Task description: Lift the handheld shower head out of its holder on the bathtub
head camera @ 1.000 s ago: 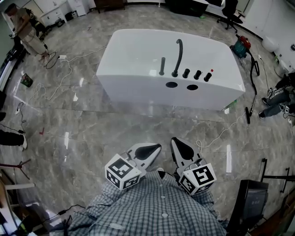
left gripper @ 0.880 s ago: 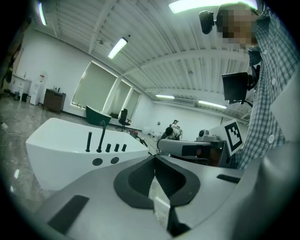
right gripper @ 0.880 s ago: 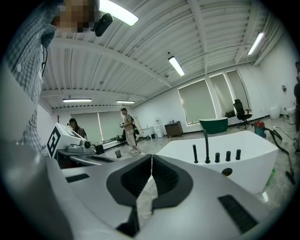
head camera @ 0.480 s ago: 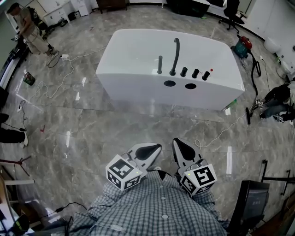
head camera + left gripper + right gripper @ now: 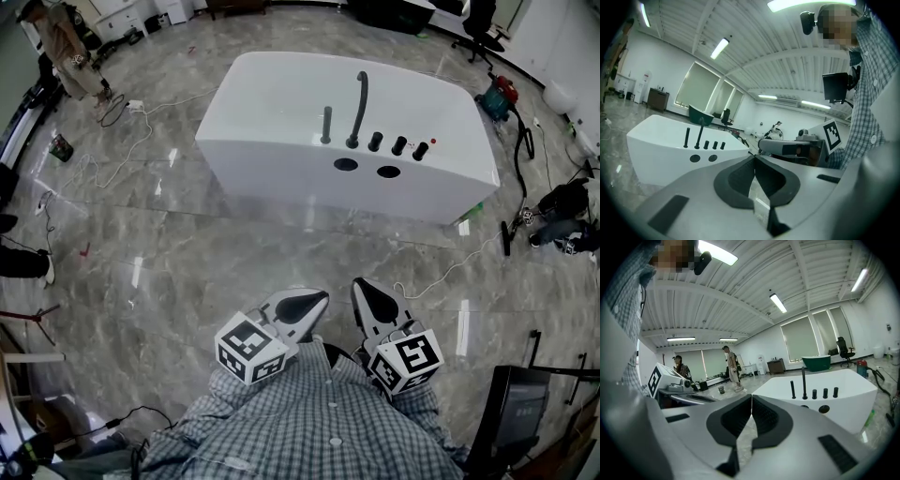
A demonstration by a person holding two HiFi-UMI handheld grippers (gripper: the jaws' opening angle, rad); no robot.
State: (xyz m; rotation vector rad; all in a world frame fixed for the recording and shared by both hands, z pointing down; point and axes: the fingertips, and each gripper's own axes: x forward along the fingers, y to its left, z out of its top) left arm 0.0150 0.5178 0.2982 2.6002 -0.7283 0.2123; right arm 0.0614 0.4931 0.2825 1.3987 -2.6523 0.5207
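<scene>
The white bathtub point(image 5: 272, 122) stands on the marble floor well ahead of me. On its near rim the handheld shower head point(image 5: 326, 125), a short black rod, stands upright in its holder, left of the tall curved spout point(image 5: 358, 108) and three black knobs point(image 5: 399, 145). My left gripper point(image 5: 314, 302) and right gripper point(image 5: 366, 295) are held side by side close to my chest, far from the tub, both shut and empty. The left gripper view shows the shower head point(image 5: 686, 138) beyond the shut left gripper point(image 5: 754, 159). The right gripper view shows the shower head point(image 5: 792, 389) past the shut right gripper point(image 5: 751, 398).
White cables point(image 5: 122, 141) trail over the floor left of the tub, and another cable point(image 5: 441, 272) lies at its right. A red vacuum point(image 5: 495, 94) sits at the tub's far right. A person point(image 5: 66, 47) stands at the back left. A black stand point(image 5: 516, 412) is at my right.
Both grippers, still shut, have drifted slightly forward toward the tub with me. The person at the back left has shifted a little.
</scene>
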